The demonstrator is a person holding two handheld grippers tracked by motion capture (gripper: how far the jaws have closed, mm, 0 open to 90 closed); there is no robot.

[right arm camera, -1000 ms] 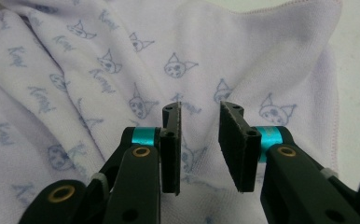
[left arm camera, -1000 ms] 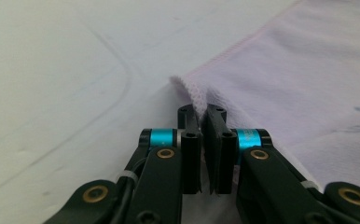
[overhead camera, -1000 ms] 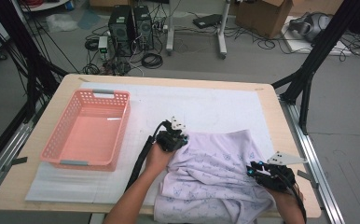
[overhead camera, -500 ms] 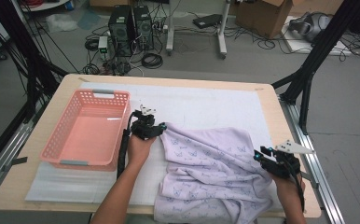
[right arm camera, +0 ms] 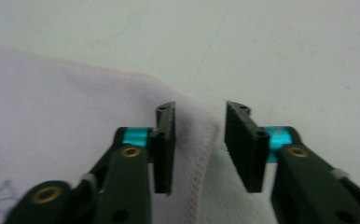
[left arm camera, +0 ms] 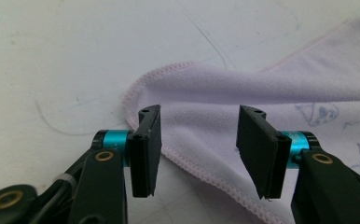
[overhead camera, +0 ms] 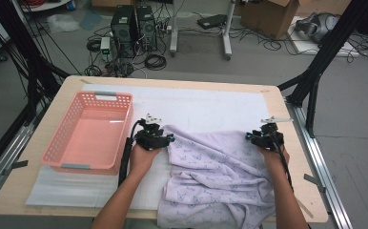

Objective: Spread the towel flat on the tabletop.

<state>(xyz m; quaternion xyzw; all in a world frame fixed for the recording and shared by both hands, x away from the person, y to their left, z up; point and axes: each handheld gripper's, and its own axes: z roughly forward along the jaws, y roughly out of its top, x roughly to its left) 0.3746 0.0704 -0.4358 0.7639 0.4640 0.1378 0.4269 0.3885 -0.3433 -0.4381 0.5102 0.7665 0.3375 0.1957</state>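
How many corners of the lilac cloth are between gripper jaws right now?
2: the cloth has its far-left corner between the open left gripper jaws, its far-right corner between the open right gripper jaws.

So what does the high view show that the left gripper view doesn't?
The high view alone takes in the pink basket left of the work, the right gripper at the cloth's far right corner, and both forearms. The left gripper view alone shows the close detail: the left gripper open, its jaws astride the cloth's pink stitched hem, not closed on it. Both share the lavender printed cloth and the white table cover.
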